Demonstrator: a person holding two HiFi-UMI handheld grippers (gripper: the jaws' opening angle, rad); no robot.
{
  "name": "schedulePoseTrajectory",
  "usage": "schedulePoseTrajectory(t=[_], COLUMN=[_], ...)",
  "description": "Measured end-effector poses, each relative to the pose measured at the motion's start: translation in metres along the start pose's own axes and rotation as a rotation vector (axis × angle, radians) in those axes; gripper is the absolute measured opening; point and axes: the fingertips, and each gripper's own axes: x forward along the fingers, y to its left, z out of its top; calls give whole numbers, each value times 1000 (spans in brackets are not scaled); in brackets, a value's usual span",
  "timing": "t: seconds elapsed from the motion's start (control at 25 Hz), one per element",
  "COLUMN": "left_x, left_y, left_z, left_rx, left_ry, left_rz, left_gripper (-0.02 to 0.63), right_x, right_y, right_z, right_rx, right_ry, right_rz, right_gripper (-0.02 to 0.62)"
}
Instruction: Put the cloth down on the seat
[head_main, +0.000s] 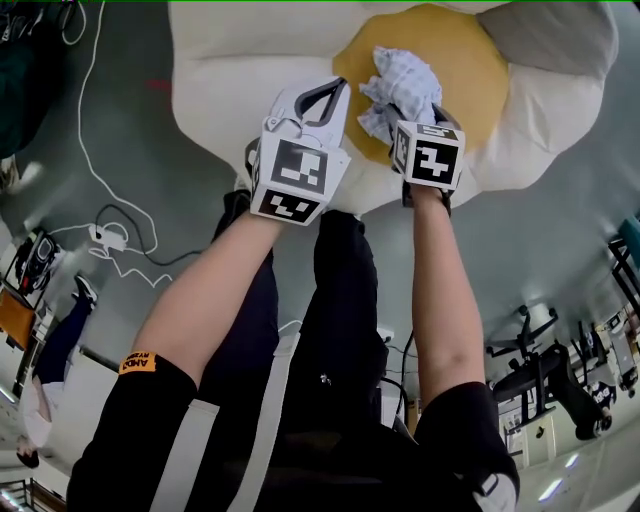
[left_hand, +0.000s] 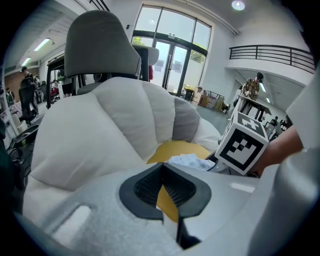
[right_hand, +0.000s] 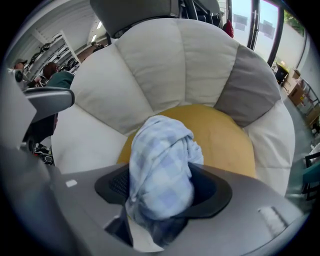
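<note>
Placement seems nearly done: crumpled blue-checked cloth (head_main: 400, 90) lies on yellow round seat cushion (head_main: 470, 60) between the spread jaws of right gripper (right_hand: 162, 186), only withdrawal left; left gripper (left_hand: 162, 175) pressed together, empty.

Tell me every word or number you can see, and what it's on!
"ANDA": on the orange sleeve label; the smaller print beside it is too small to read.
Left cube and right cube: black-and-white square patterns only, no words.
Nothing else is readable.

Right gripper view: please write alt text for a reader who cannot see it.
A bunched blue-checked cloth sits between the wide-open right tongs, above the yellow centre of a white and grey petal-shaped seat.
</note>
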Motion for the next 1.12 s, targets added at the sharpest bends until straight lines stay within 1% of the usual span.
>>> schedulePoseTrajectory(t=[0.12,0.28,0.48,0.64,0.8,0.96,1.04,1.12], left_x=[0,-10,-37,-61,-87,-116,-132,-147], left_y=[1,-5,-22,-35,-50,-56,-61,-68], left_z=[5,20,51,79,106,128,139,148], left_rx=[13,24,32,29,24,17,18,31], left_ry=[-2,-2,-20,-35,-62,-89,-101,-105], left_rz=[-4,-10,-26,-32,-47,-59,-64,-73], left_gripper=[-2,-2,-2,-2,-2,-2,-2,-2], right_x=[-3,-24,-77,-127,-179,-221,-243,-268], right_y=[-1,-3,2,15,33,50,56,61], right_z=[4,10,22,37,53,65,69,71], right_rx=[8,24,5,6,-1,-16,-30,-16], right_ry=[2,-18,-60,-120,-196,-259,-288,-305], right_rz=[-1,-14,-47,-43,-34,-42,-52,-56], right_gripper=[312,316,311,279,221,158,100,33])
